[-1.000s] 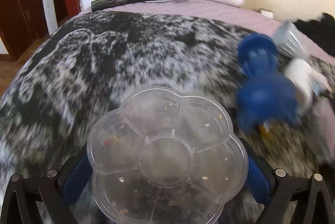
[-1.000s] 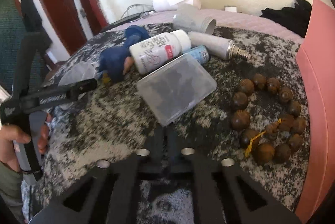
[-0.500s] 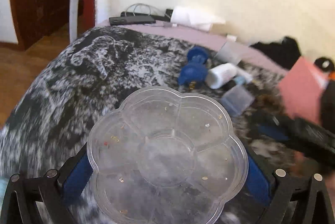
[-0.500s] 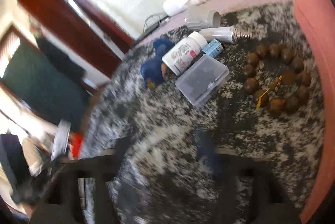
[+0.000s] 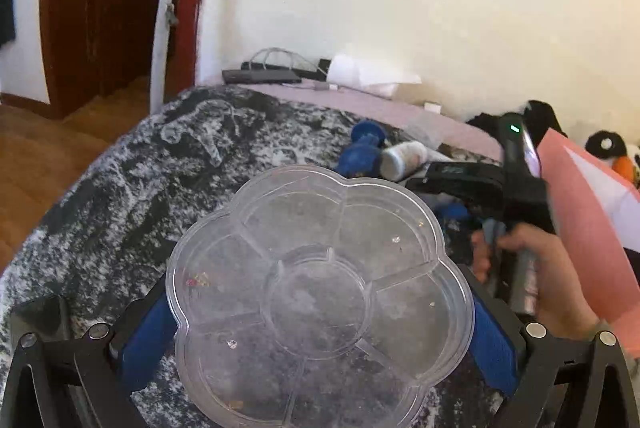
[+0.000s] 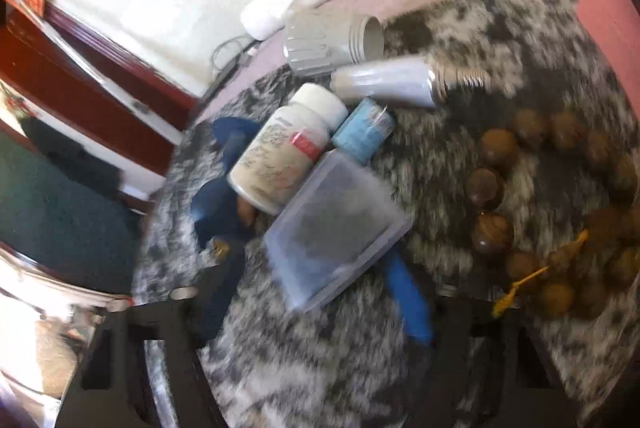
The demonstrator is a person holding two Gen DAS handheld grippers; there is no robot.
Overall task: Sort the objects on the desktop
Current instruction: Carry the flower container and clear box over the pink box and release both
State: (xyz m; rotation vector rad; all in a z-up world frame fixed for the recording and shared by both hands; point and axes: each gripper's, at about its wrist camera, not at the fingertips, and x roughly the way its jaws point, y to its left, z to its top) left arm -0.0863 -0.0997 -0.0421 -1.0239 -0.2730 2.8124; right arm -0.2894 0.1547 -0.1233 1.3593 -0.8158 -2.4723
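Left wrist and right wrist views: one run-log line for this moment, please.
left tongs: shut on flower tray | right tongs: closing around clear box, not yet gripped | stage: sorting underway

Two wrist cameras, each looking forward and down along its own claw.

The left view sits behind the flower-shaped clear tray (image 5: 320,292), close, facing the far wall. The right view looks down, rolled sideways, from near at a small clear box (image 6: 336,228). Both share the speckled blanket (image 5: 120,196), the blue toy (image 5: 360,156) and the white bottle (image 5: 404,158).
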